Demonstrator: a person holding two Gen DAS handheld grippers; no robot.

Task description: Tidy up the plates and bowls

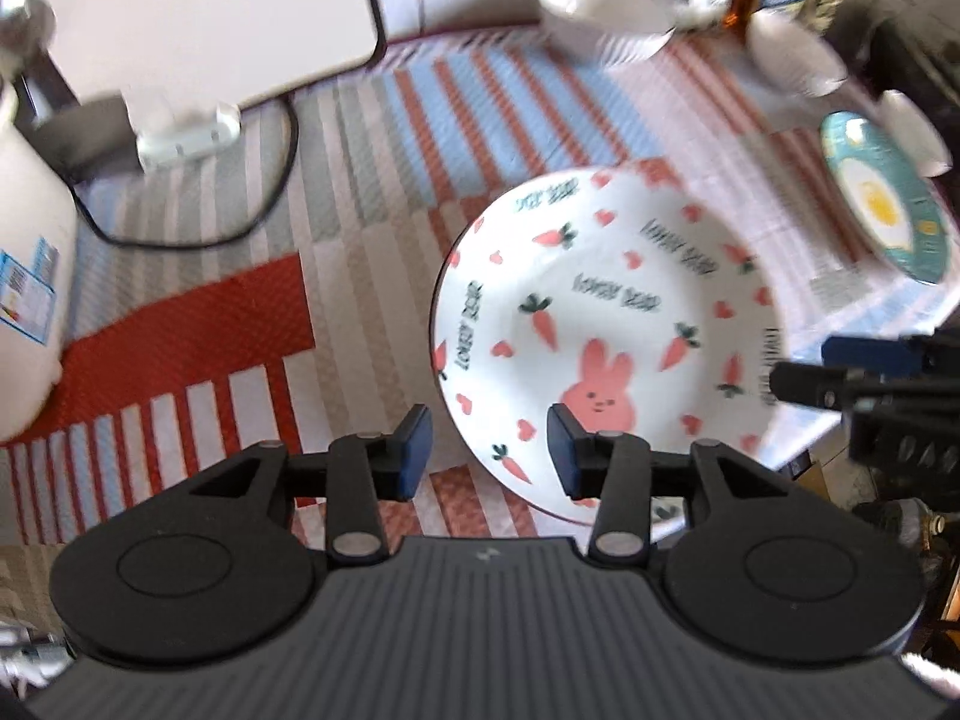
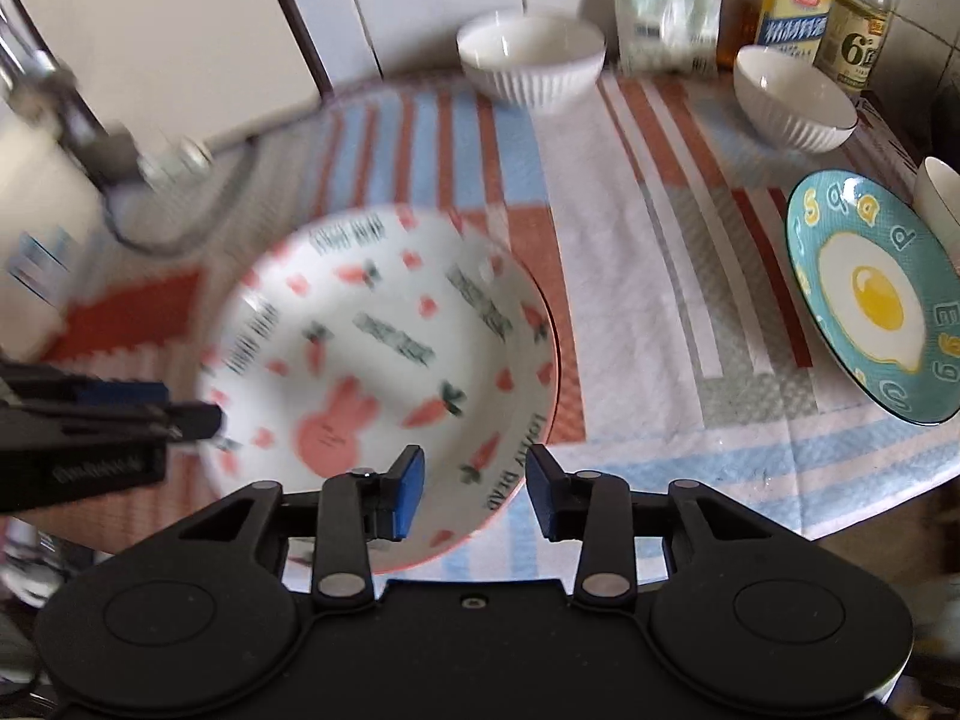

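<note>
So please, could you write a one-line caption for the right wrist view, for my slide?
Right gripper open above the rabbit-and-carrot plate; egg plate and two white bowls wait behind.

- Left gripper [image 1: 489,453]: matte black body, ribbed top plate, two round flat housings with an inset ring each.
- Black link arms, silver pivot pins at both ends.
- Fingers [image 1: 414,450] black, blue pads.
- Right gripper [image 2: 474,492]: same build, smooth top plate, one small screw at centre.
- Its side carries white lettering, too blurred to read.
</note>
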